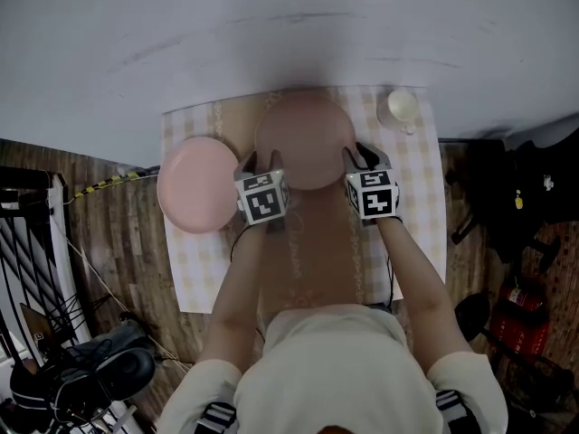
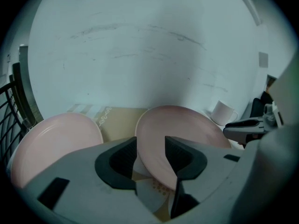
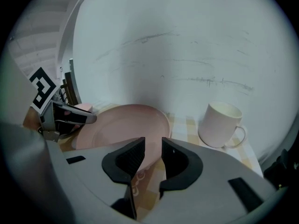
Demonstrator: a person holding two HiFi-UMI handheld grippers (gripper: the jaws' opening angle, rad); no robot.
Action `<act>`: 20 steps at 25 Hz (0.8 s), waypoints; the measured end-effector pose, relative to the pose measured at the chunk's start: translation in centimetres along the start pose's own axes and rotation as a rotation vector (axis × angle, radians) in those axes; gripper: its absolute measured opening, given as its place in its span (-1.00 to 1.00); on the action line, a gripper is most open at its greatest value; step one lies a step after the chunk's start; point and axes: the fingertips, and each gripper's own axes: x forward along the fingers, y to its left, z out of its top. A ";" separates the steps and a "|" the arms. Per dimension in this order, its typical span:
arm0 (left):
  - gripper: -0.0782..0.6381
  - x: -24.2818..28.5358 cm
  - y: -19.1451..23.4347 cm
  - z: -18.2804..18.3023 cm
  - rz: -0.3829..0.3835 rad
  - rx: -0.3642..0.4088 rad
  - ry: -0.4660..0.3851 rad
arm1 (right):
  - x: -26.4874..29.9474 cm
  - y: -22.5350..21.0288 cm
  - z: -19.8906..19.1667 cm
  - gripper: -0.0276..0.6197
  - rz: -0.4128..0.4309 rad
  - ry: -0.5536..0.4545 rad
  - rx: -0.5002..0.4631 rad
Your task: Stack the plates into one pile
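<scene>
Two pink plates are on the checked tablecloth (image 1: 412, 206). One plate (image 1: 197, 186) lies at the left, overhanging the cloth's edge. The other plate (image 1: 305, 140) is in the middle at the back, between my two grippers. My left gripper (image 1: 262, 163) is at its left rim and my right gripper (image 1: 360, 157) at its right rim. In the left gripper view the jaws (image 2: 150, 146) stand open with the plate's rim (image 2: 154, 171) in the gap, clear of the pads. In the right gripper view the jaws (image 3: 153, 146) are open around the opposite rim (image 3: 149, 160). Whether this plate rests flat I cannot tell.
A white mug (image 1: 402, 107) stands at the table's back right corner, close to the middle plate. A pale wall runs right behind the table. Wooden floor surrounds it, with a black rack (image 1: 27, 242) at the left and dark gear and a red object (image 1: 516, 319) at the right.
</scene>
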 end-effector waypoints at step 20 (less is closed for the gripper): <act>-0.22 2.8 0.6 -0.7 0.076 -0.058 0.045 | 2.6 -1.9 -0.4 -0.58 -0.019 0.031 0.028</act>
